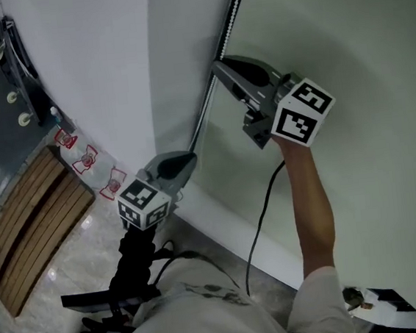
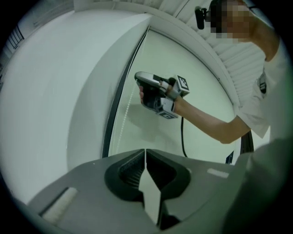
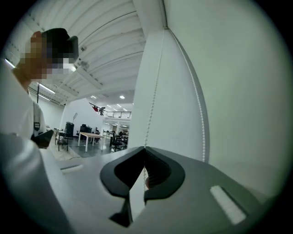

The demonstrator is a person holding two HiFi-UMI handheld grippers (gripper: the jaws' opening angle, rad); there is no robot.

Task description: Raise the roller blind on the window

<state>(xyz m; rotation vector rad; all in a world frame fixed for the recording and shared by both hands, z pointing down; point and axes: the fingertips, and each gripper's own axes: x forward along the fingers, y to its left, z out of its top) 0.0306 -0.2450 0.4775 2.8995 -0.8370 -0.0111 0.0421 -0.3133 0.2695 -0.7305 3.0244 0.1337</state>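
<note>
White bead chain (image 3: 154, 91) is clamped in my right gripper (image 3: 144, 150), beside the blind (image 3: 238, 91); my left gripper (image 2: 145, 153) is clenched, empty.

Premises present as a large open-plan office hall: work tables (image 3: 93, 135) with office chairs (image 3: 114, 142), a railed mezzanine (image 3: 120, 114), recessed ceiling lights (image 3: 122, 97) and a polished stone floor (image 1: 70, 265).

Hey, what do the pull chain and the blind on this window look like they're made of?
The pull chain is a string of small round white beads, probably plastic, slightly glossy. The blind is a pale, matte, smooth sheet, likely coated fabric; no weave is visible.
</note>
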